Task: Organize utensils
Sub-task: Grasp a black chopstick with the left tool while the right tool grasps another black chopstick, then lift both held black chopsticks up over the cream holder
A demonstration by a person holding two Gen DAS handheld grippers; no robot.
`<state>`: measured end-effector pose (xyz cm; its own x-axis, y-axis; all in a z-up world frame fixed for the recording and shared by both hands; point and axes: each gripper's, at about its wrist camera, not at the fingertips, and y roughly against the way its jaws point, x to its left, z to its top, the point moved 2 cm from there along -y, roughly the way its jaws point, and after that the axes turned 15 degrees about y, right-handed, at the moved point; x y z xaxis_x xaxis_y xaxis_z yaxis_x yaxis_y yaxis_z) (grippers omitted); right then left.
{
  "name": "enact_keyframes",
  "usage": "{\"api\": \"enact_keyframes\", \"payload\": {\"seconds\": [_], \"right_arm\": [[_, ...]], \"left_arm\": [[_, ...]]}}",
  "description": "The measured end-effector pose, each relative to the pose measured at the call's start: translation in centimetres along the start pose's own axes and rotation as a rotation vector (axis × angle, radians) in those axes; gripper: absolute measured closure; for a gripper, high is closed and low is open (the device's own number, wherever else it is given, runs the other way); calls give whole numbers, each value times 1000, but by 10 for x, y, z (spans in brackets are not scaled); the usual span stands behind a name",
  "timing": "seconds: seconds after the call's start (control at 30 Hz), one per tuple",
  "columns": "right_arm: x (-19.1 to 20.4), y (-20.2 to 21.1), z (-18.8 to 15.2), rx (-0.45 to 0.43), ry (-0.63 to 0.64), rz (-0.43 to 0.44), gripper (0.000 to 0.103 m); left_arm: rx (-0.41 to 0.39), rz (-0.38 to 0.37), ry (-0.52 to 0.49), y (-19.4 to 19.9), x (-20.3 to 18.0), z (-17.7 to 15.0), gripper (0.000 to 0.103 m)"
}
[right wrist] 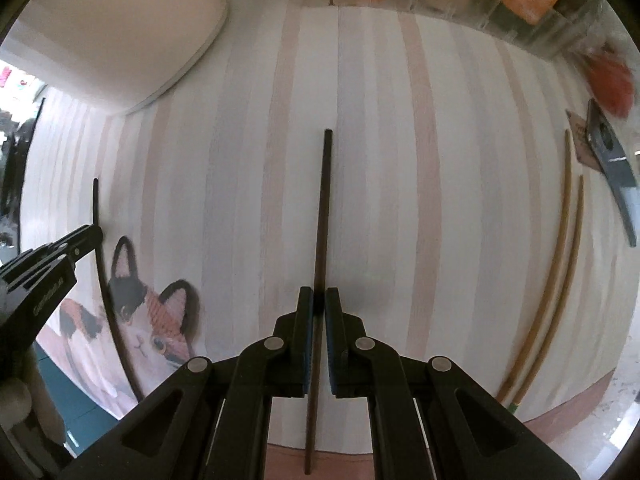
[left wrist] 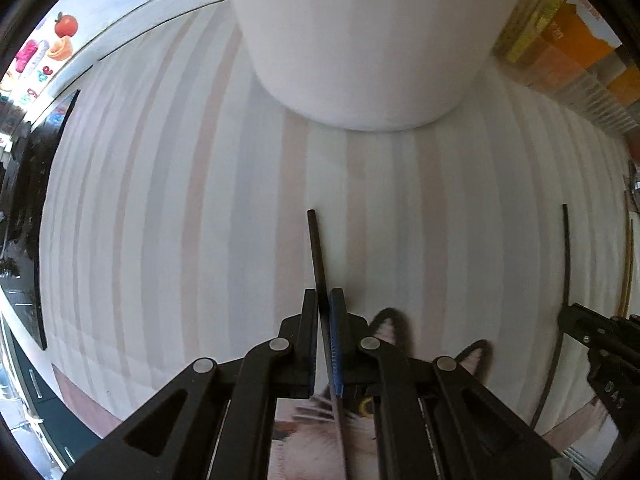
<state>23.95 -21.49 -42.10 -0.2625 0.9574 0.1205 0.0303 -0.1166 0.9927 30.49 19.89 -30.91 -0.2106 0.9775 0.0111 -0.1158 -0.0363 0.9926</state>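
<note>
The left gripper point(left wrist: 324, 300) is pinching one dark chopstick point(left wrist: 316, 248) between closed jaws; the right gripper point(right wrist: 319, 300) is clamping a second dark chopstick point(right wrist: 323, 208). Both sticks are pointing lengthwise up the striped table point(right wrist: 380, 160), toward the white container point(left wrist: 368, 40), whose inside is hidden. Two tan chopsticks point(right wrist: 560, 248) are lying far right.

**Your two grippers, up close**

Your left gripper point(left wrist: 324, 300) and right gripper point(right wrist: 319, 300) are matte black linkages, each arm pinned with round silver rivets. Blue ribbed pads point(left wrist: 335, 344) line the fingers. White embossed lettering runs along each gripper's black side, too small to read.
</note>
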Motion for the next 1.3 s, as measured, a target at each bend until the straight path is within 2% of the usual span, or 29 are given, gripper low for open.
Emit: {"api": "enact_keyframes", "payload": {"seconds": [0.2, 0.33, 0.63, 0.73, 1.0, 1.13, 1.3], "right_arm": [[18, 0, 17, -7, 50, -55, 97], [38, -1, 18, 7, 57, -57, 97], [35, -12, 45, 54, 84, -69, 97], [45, -16, 41, 50, 85, -81, 97], [71, -18, 30, 28, 74, -102, 97], [60, -14, 17, 7, 50, -95, 97], [51, -3, 3, -54, -4, -31, 98]], "left_arm": [[3, -28, -25, 1, -22, -13, 100], [3, -38, -45, 2, -7, -7, 98], [22, -30, -51, 0, -13, 4, 99], [22, -25, -57, 2, -24, 13, 99], [-4, -13, -68, 0, -33, 11, 100], [-18, -26, -30, 2, -33, 11, 100], [-72, -60, -61, 29, -33, -2, 100]]}}
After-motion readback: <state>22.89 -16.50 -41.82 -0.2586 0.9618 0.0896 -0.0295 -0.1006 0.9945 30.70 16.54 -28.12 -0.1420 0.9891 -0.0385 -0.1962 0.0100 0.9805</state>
